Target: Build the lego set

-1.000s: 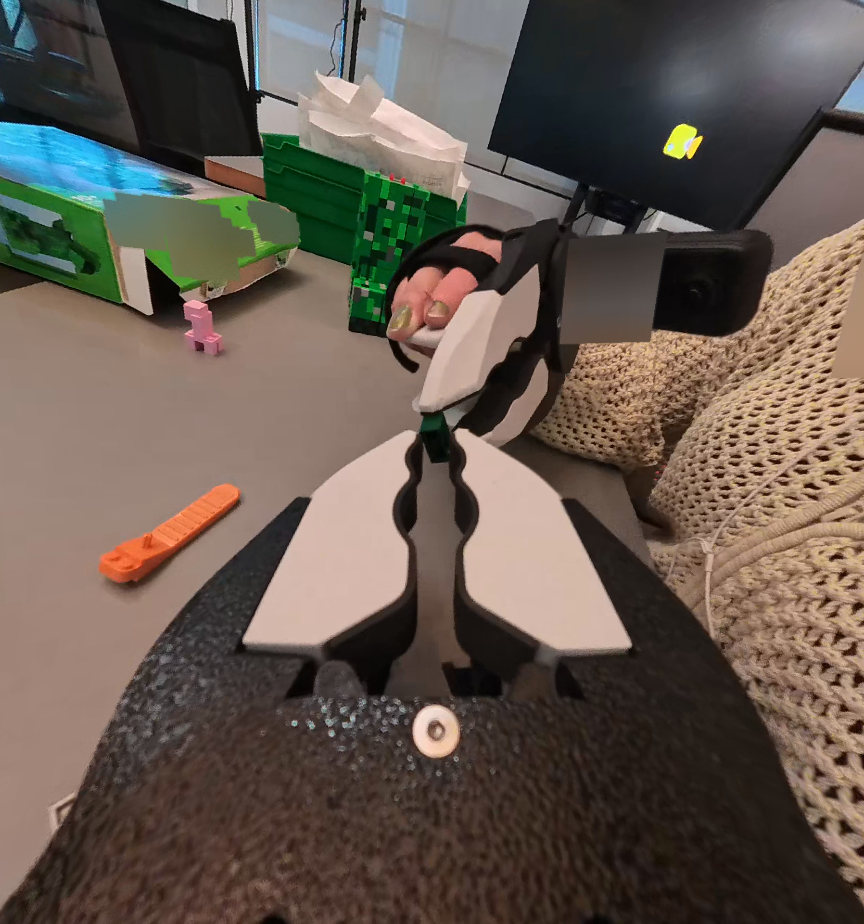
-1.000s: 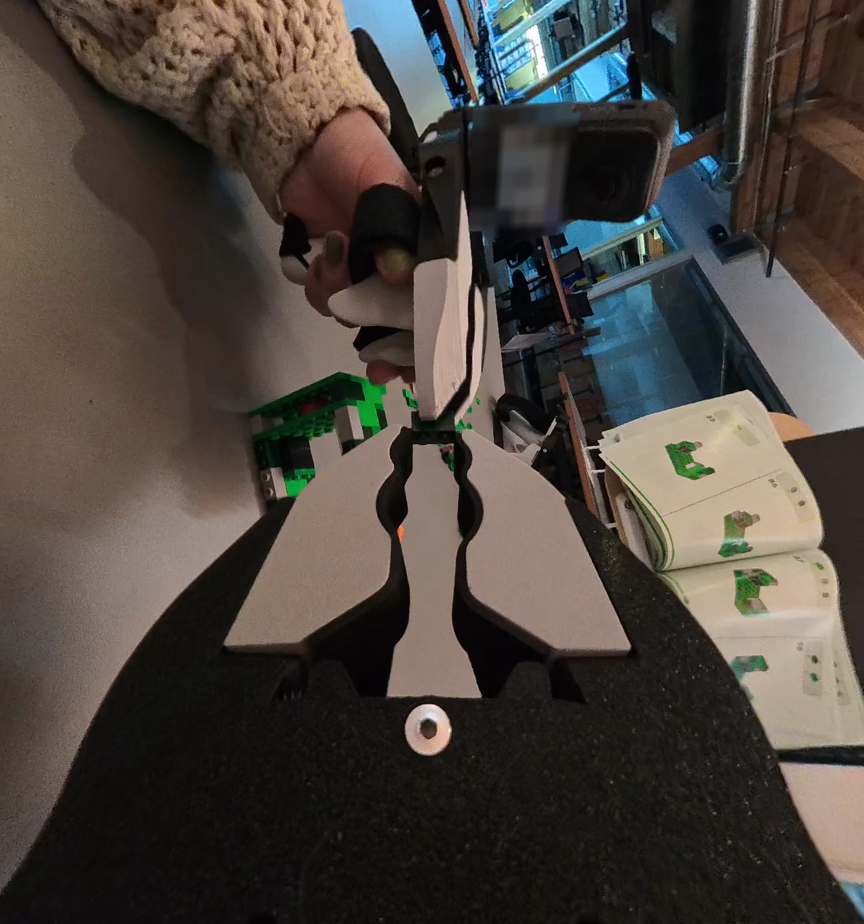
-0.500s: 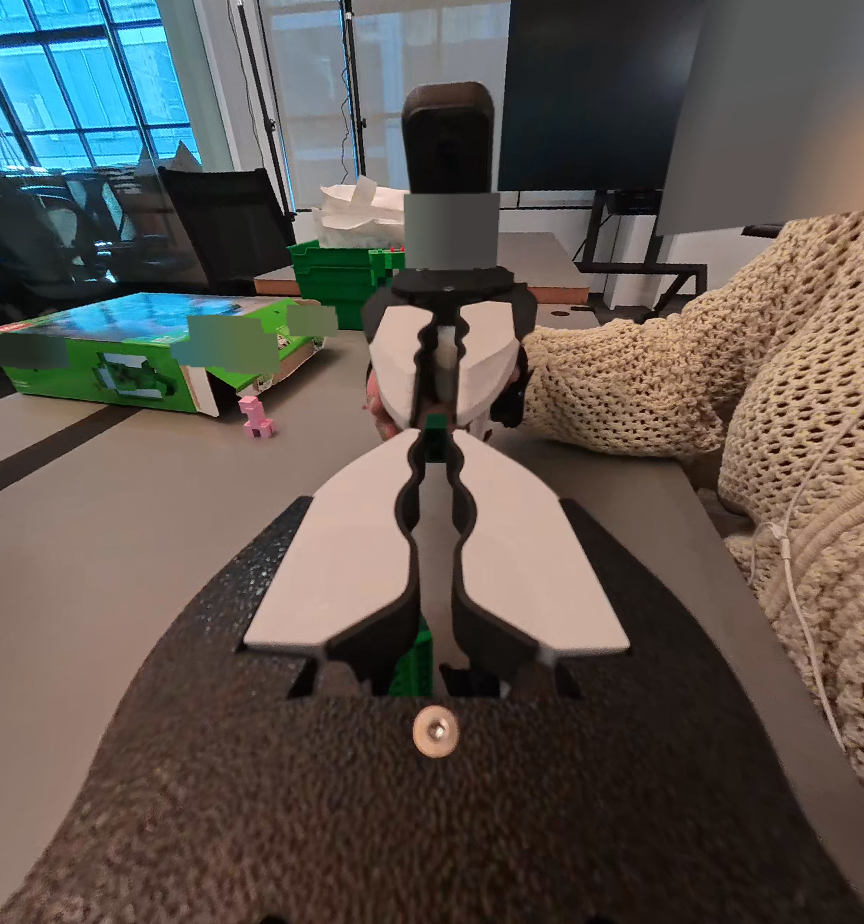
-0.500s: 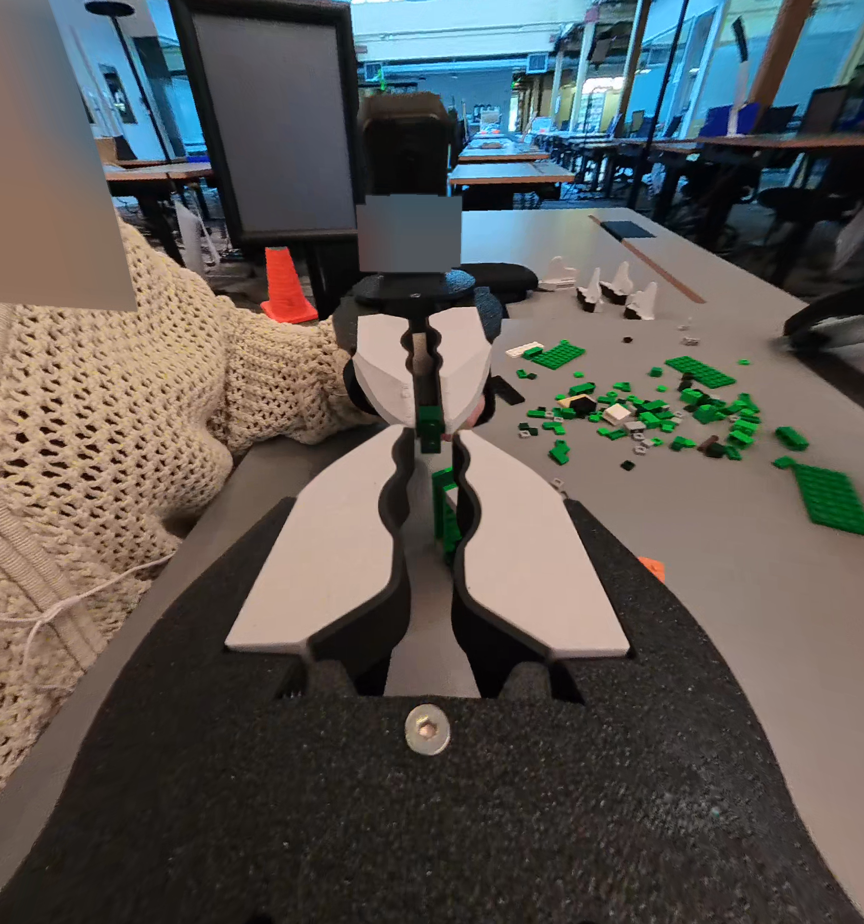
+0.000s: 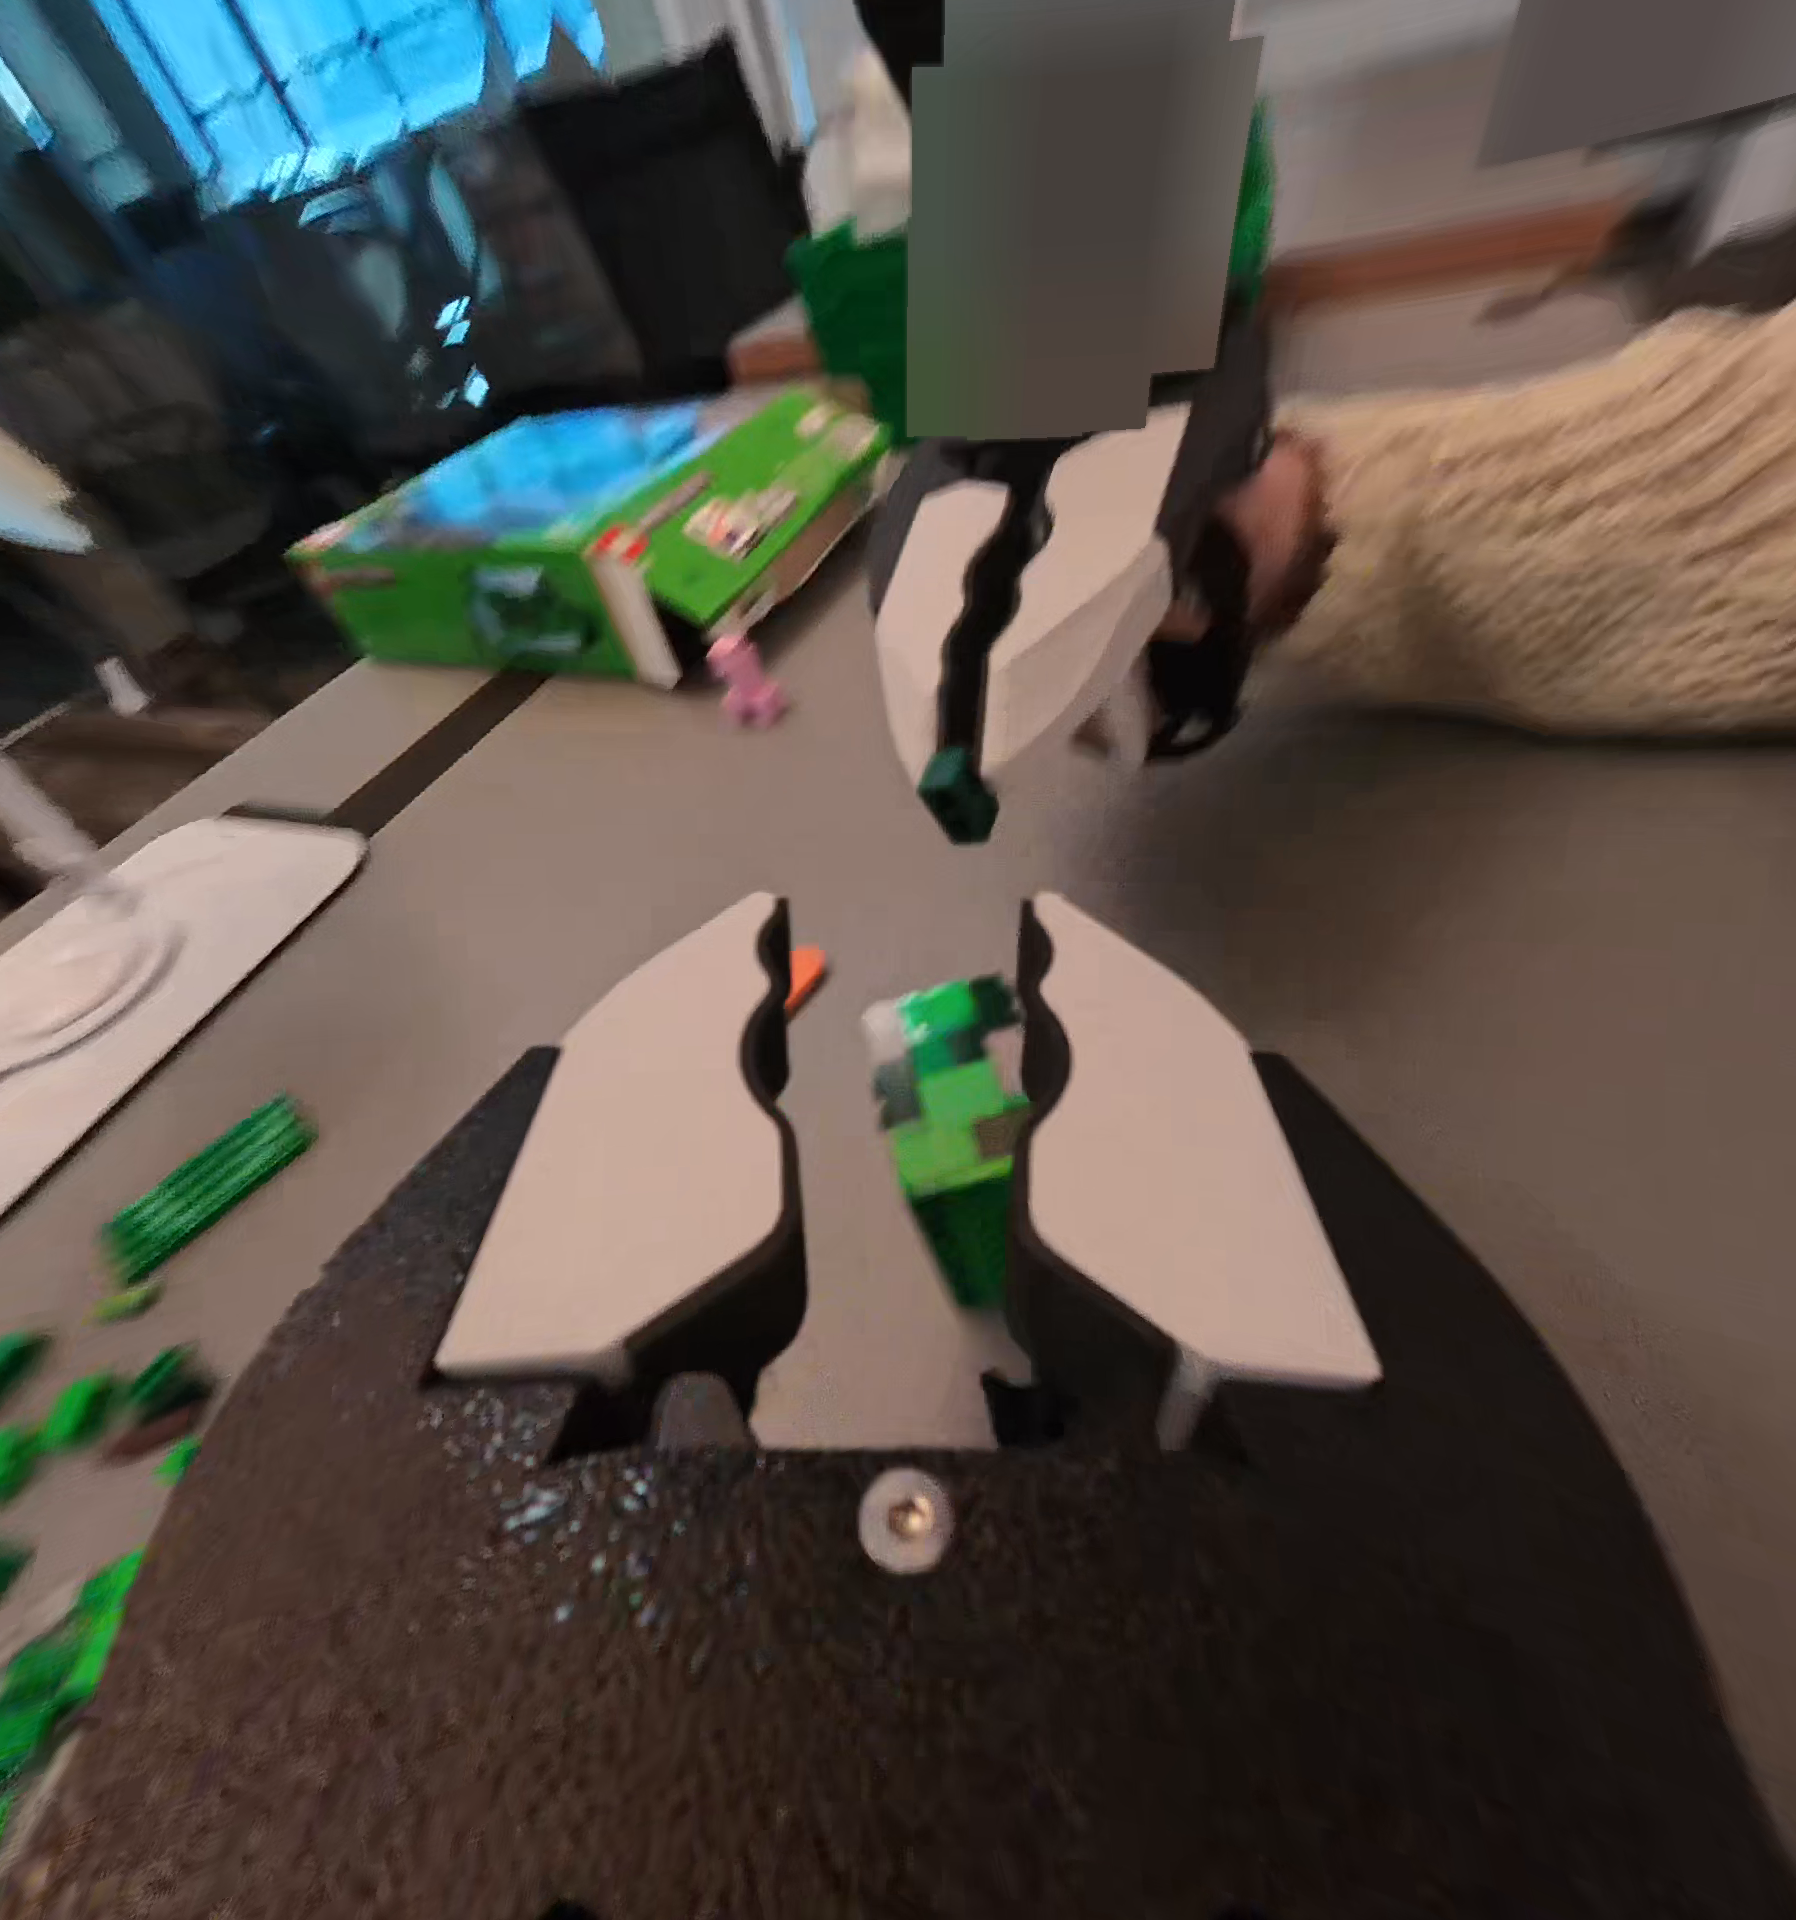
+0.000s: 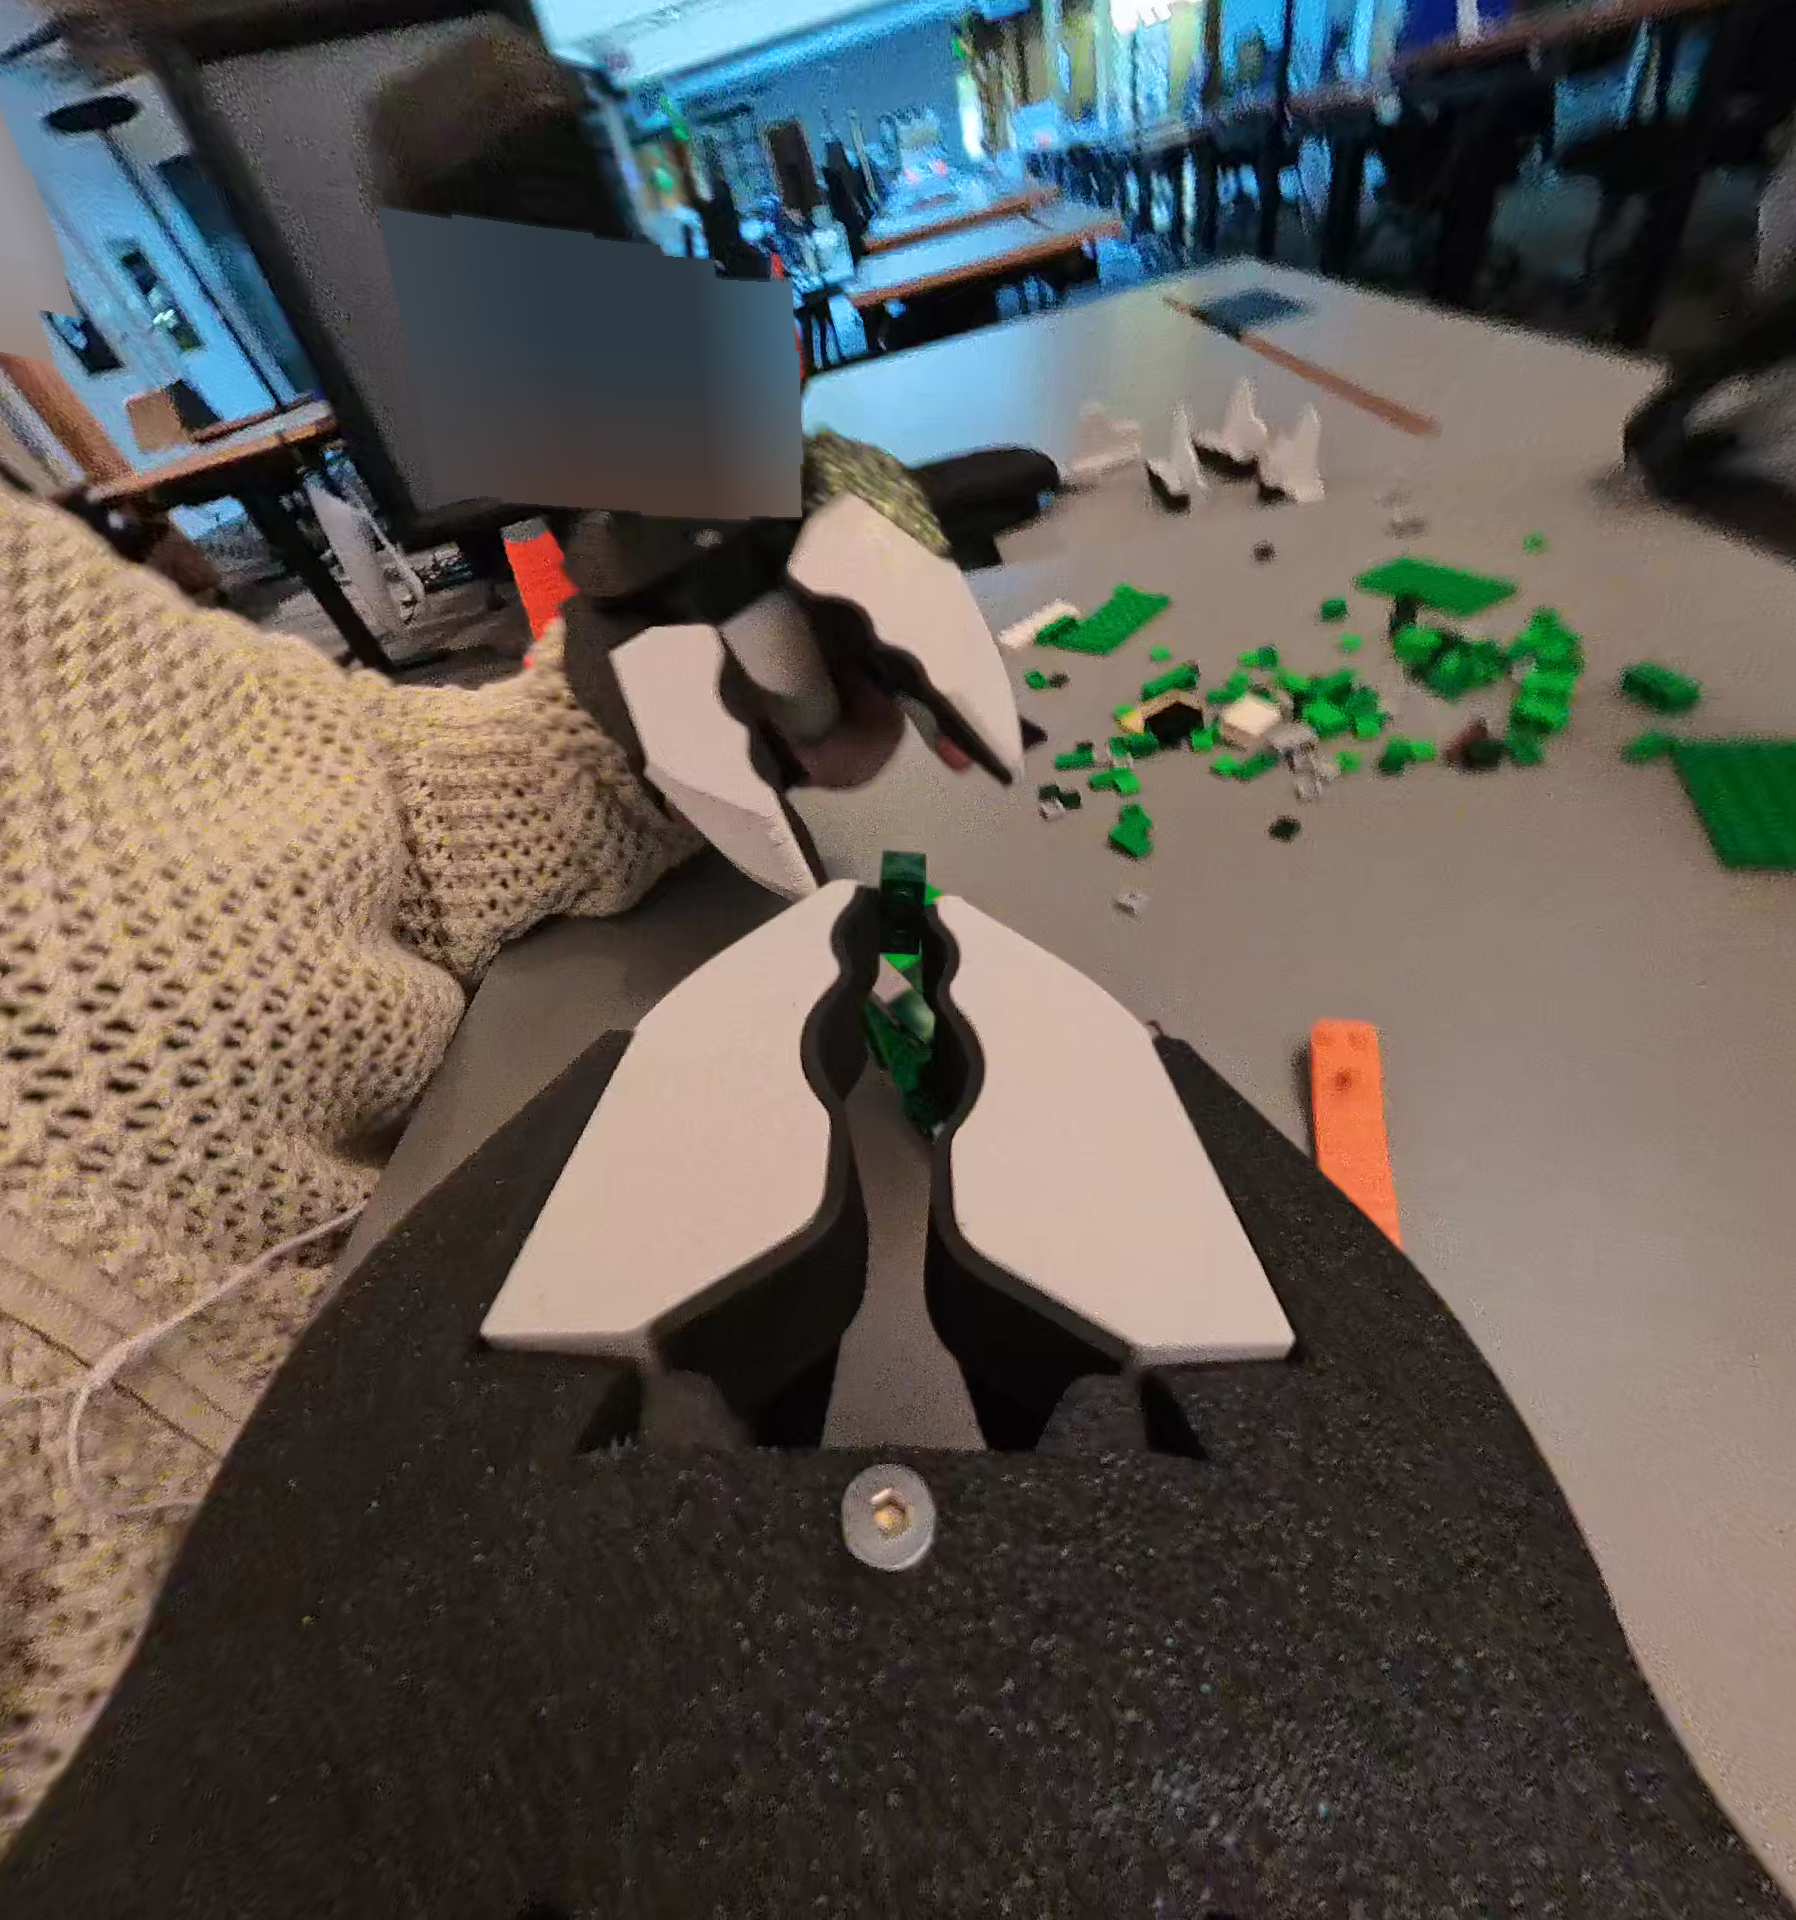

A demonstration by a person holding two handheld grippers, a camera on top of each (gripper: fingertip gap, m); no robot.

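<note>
My left gripper (image 5: 904,914) is open and empty. Through the gap between its fingers a green pixel-patterned lego build (image 5: 951,1101) shows on the grey table (image 5: 1393,935). My right gripper (image 6: 899,899) is shut on a small dark green lego piece (image 6: 902,883), held in the air above that build (image 6: 904,1049). In the left wrist view the right gripper (image 5: 951,764) hangs ahead with the dark green piece (image 5: 958,805) at its tips. In the right wrist view the left gripper (image 6: 899,821) is just beyond, jaws apart. The frames are blurred.
An orange brick separator (image 6: 1351,1122) lies right of the build. Several loose green pieces (image 6: 1393,686) and a green plate (image 6: 1767,800) lie at the far right. A green set box (image 5: 582,561), a pink figure (image 5: 748,686) and a white flat base (image 5: 125,997) are at the left. Knitted sleeves (image 6: 198,831) reach in. The grippers are tip to tip, or close to it.
My left gripper has opened, let go of the dark green piece and drawn back. The right gripper keeps the piece. Both views have tilted down toward the table.
</note>
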